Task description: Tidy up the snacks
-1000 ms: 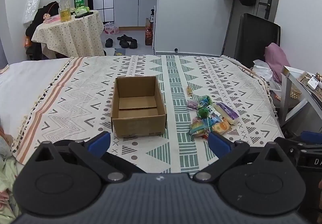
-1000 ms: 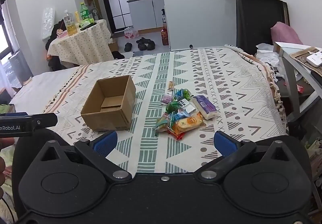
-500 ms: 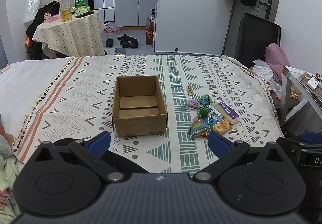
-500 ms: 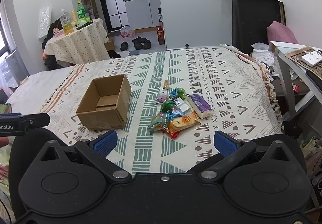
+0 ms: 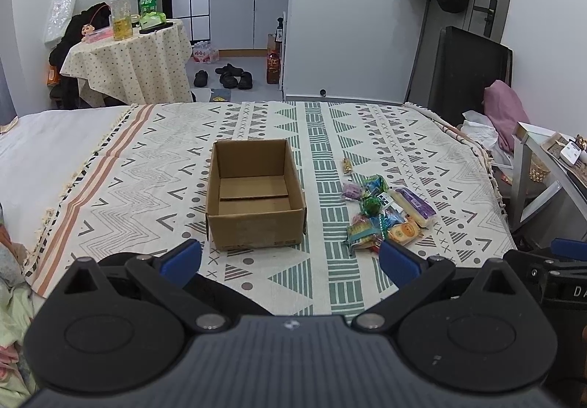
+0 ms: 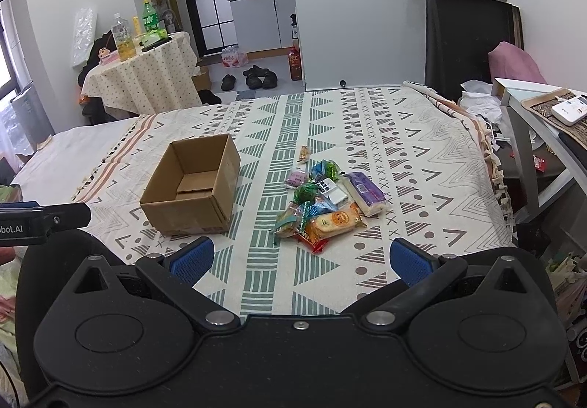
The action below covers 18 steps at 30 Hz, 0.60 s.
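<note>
Cardboard box point(image 5: 255, 199) empty, snack pile point(image 6: 328, 202) beside it, left gripper point(image 5: 290, 257) and right gripper point(image 6: 299, 259) both spread apart

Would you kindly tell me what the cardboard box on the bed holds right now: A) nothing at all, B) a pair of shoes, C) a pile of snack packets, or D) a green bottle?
A: the cardboard box shows only its bare bottom flaps, while the snack packets lie on the blanket to its right.
</note>
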Each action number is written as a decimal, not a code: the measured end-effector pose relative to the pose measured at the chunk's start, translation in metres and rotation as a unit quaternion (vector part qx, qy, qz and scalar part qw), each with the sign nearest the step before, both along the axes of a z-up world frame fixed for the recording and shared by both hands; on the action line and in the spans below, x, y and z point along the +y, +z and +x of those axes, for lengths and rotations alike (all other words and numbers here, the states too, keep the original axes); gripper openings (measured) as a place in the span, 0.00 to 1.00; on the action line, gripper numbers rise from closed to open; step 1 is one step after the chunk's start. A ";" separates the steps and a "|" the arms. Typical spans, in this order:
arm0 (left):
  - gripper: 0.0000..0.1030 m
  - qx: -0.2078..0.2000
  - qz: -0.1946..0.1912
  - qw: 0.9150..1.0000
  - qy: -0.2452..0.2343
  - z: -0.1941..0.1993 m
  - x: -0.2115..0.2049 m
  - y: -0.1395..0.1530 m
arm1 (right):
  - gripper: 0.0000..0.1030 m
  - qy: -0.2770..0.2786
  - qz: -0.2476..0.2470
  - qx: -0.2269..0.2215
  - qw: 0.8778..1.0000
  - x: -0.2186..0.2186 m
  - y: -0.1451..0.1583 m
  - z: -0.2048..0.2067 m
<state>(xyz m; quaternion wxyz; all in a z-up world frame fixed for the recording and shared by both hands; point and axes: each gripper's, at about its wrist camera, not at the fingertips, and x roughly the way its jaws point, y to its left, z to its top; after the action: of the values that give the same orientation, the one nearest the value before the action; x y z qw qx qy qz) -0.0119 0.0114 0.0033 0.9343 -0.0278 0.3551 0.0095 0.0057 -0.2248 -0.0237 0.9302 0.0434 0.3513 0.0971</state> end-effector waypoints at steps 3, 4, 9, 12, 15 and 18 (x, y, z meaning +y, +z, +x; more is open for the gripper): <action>0.99 0.000 0.000 1.000 0.000 0.000 0.000 0.000 | 1.00 0.001 0.000 0.000 1.000 0.000 0.000 0.000; 1.00 0.000 0.001 1.000 -0.001 0.000 0.000 0.000 | 1.00 0.001 0.000 0.000 1.000 0.000 0.000 0.000; 0.99 -0.001 0.001 1.000 0.000 -0.001 0.001 0.000 | 1.00 0.003 -0.002 0.000 1.000 0.000 0.000 0.001; 1.00 -0.001 0.001 1.000 0.001 -0.001 0.002 0.000 | 1.00 0.004 -0.003 -0.001 1.000 0.001 0.000 0.001; 0.99 -0.001 0.001 1.000 0.001 -0.001 0.002 0.000 | 1.00 0.005 -0.004 -0.001 1.000 0.002 0.000 0.001; 1.00 -0.001 0.000 1.000 0.000 -0.001 0.003 0.001 | 1.00 0.005 -0.006 -0.001 1.000 0.002 0.000 0.001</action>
<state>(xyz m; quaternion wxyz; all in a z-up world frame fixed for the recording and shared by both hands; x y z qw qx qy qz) -0.0127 0.0144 0.0043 0.9347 -0.0282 0.3542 0.0097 0.0066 -0.2224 -0.0237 0.9302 0.0365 0.3514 0.0994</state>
